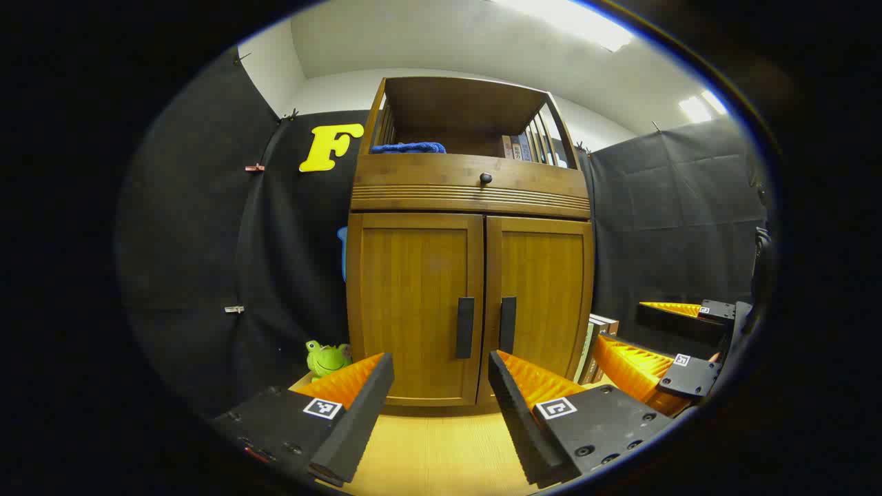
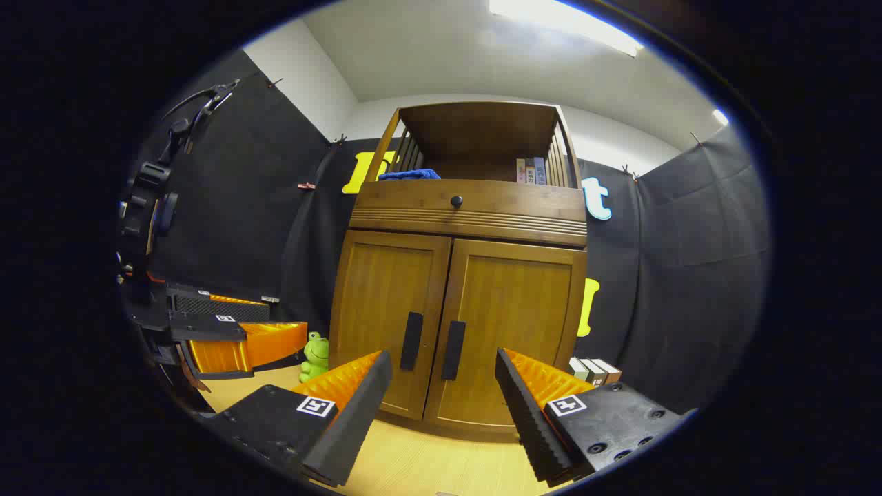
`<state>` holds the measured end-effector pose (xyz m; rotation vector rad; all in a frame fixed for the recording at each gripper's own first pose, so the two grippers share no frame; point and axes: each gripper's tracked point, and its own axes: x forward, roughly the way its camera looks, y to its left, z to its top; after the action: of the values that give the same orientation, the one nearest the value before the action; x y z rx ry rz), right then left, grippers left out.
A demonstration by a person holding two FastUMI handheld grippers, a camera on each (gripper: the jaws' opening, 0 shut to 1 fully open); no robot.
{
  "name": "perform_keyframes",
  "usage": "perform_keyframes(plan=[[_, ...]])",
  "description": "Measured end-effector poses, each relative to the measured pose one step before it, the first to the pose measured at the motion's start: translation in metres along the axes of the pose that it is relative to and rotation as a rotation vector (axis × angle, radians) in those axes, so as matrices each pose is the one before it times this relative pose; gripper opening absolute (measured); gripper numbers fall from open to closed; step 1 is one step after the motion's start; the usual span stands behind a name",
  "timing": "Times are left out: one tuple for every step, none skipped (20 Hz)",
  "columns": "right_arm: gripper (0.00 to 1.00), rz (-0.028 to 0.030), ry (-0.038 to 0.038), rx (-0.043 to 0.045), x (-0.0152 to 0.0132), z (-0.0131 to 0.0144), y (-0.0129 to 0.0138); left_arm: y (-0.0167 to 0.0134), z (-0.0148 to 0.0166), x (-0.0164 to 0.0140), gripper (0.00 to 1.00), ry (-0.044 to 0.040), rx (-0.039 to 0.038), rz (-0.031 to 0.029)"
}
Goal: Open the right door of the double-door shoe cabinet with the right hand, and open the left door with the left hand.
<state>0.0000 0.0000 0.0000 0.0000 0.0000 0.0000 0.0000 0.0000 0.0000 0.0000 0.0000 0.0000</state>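
Note:
A wooden shoe cabinet stands straight ahead with both doors closed. The left door's dark handle and the right door's handle sit side by side at the middle seam. My left gripper is open, a short way in front of the handles, touching nothing. My right gripper is open too, farther back and off to the right of the doors. In the left gripper view the right gripper is at the right edge; in the right gripper view the left gripper is at the left.
A green frog toy sits on the wooden floor left of the cabinet. Several books lean at its right side. Above the doors are a drawer with a round knob and an open shelf with a blue cloth and books.

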Motion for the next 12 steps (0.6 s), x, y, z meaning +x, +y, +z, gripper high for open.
perform_keyframes(plan=[[0.96, -0.00397, 0.00103, -0.00814, 0.00082, -0.00041, -0.00104, -0.00217, -0.00027, -0.00023, 0.84, -0.00065, -0.00078, -0.00567], [0.96, -0.00286, 0.00279, -0.01038, 0.00015, -0.00175, -0.00101, -0.00202, 0.00089, 0.00072, 0.84, -0.0006, -0.00094, -0.00553], [0.96, 0.00142, 0.00265, -0.00424, 0.00076, -0.00173, 0.00159, -0.00099, -0.00109, 0.00058, 0.84, -0.00114, 0.00063, -0.0035], [0.96, 0.00381, 0.00078, 0.0025, 0.00032, 0.00017, 0.00165, -0.00082, 0.00158, 0.00116, 0.87, -0.00164, 0.00295, -0.00194], [0.96, 0.00399, 0.00025, 0.00805, 0.00013, -0.00001, 0.00148, 0.00082, -0.00059, 0.00174, 0.87, 0.00006, 0.00232, 0.00052], [0.96, 0.00374, 0.00201, 0.00871, 0.00053, -0.00028, 0.00099, 0.00023, -0.00043, 0.00179, 0.84, 0.00327, 0.00159, -0.00051], [0.96, -0.00071, 0.0013, 0.00296, 0.00069, -0.00031, -0.00119, -0.00051, -0.00163, 0.00176, 0.87, 0.00483, -0.00108, -0.00145], [0.96, -0.00661, 0.00087, -0.00584, 0.00118, 0.00058, -0.00236, 0.00008, -0.00097, 0.00164, 0.87, 0.00691, -0.00192, -0.00204], [0.96, -0.00523, 0.00168, -0.01176, -0.00055, 0.00128, -0.00112, 0.00011, -0.0012, 0.00155, 0.87, 0.00523, -0.00086, 0.00056], [0.96, -0.00194, -0.00325, -0.01414, 0.00092, 0.0008, -0.00095, 0.0009, 0.00097, 0.00168, 0.87, 0.00098, 0.00079, 0.00217], [0.99, 0.00214, -0.00641, -0.00526, 0.00193, 0.00041, 0.00167, 0.00056, -0.00002, 0.00213, 0.84, -0.00058, 0.00093, 0.00243], [0.97, 0.00289, -0.00116, 0.00244, 0.00103, -0.00112, 0.00151, 0.00015, 0.00086, 0.00143, 0.85, -0.0003, 0.00061, -0.00185]])
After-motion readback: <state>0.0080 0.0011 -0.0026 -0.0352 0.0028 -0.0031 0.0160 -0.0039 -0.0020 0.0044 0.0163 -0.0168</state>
